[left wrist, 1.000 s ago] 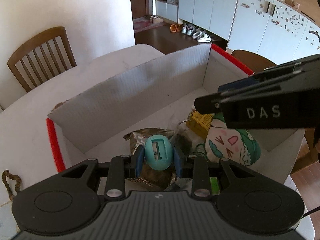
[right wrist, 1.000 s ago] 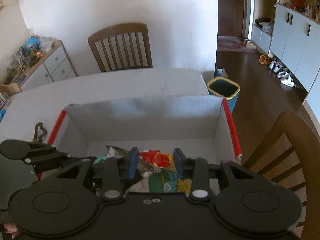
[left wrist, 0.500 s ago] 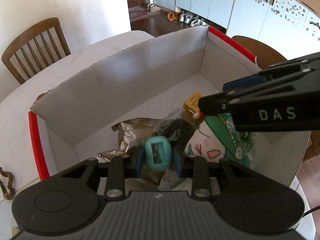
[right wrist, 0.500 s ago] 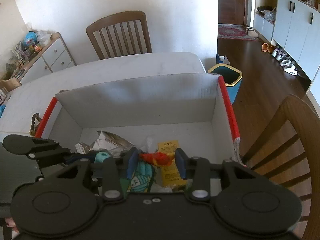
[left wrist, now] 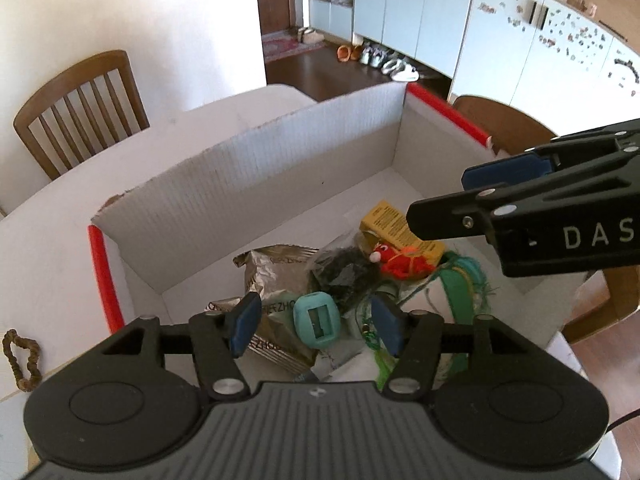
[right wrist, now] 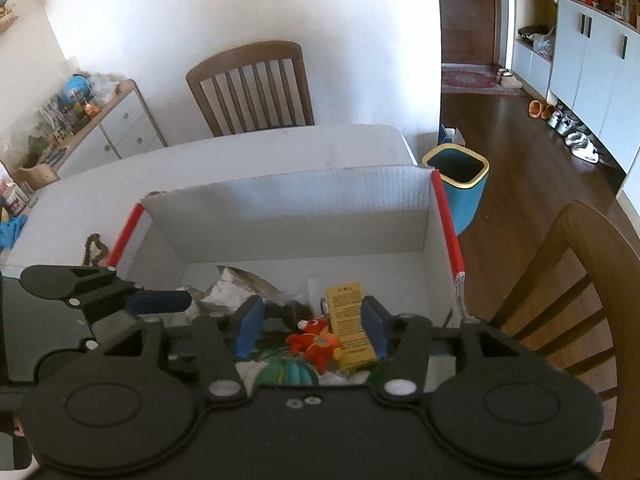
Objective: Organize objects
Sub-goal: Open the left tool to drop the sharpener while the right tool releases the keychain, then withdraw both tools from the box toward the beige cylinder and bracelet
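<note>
- The box sits on the table with small things piled at its near end.
- The left gripper is wide open, holding nothing.
- The right gripper is wide open and empty too.
- The sharpener lies in the box right between the left fingers, so the left one is nearer.

Cardboard box stood on the table; inside, a sharpener lay nearest, foil packet left, carton farther right.
</note>
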### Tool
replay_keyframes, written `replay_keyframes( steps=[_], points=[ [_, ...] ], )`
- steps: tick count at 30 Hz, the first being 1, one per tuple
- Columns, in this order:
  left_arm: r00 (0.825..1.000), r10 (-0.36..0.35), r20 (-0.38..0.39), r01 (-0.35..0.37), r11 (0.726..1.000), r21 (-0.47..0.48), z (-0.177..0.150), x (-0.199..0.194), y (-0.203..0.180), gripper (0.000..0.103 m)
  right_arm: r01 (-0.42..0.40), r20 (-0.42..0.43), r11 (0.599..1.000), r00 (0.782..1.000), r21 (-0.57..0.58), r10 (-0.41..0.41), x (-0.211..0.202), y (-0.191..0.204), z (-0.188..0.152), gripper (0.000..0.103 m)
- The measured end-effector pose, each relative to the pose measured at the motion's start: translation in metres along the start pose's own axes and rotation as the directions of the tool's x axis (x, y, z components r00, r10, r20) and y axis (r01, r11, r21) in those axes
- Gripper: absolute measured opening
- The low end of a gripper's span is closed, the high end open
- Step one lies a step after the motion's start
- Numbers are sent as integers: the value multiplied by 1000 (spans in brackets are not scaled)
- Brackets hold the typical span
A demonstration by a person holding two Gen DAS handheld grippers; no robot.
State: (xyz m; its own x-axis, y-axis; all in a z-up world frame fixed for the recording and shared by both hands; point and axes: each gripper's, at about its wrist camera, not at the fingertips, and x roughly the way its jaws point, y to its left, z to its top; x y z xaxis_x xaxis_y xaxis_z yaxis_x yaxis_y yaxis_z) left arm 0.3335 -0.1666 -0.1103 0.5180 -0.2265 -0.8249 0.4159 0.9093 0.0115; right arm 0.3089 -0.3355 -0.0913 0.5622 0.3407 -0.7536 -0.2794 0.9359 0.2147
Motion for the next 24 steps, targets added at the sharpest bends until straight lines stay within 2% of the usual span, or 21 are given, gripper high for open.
replay_keyframes(
  steps=[2,15,17,21,24],
  points=[
    [1000,-9,15,9,1000,-6,-1,-9,0,60,-7,20,1000,1000,-1,7,-9,2,0,60],
    [989,-24,148,27,999,-17,-14,-80,12,66,-66,124,998,990,-12,67,-66,28,-4,69],
    [987,-21,161,25,999,-25,-19,-90,16,72,-70,140,998,988,-9,70,-74,33,-5,72],
    [980,-10,197,17,999,-35,-27,-112,26,75,-73,173,997,982,-5,72,-89,46,-8,78],
    [975,4,222,7,999,-45,-35,-126,36,82,-68,189,998,980,-5,68,-97,57,-12,83]
  ],
)
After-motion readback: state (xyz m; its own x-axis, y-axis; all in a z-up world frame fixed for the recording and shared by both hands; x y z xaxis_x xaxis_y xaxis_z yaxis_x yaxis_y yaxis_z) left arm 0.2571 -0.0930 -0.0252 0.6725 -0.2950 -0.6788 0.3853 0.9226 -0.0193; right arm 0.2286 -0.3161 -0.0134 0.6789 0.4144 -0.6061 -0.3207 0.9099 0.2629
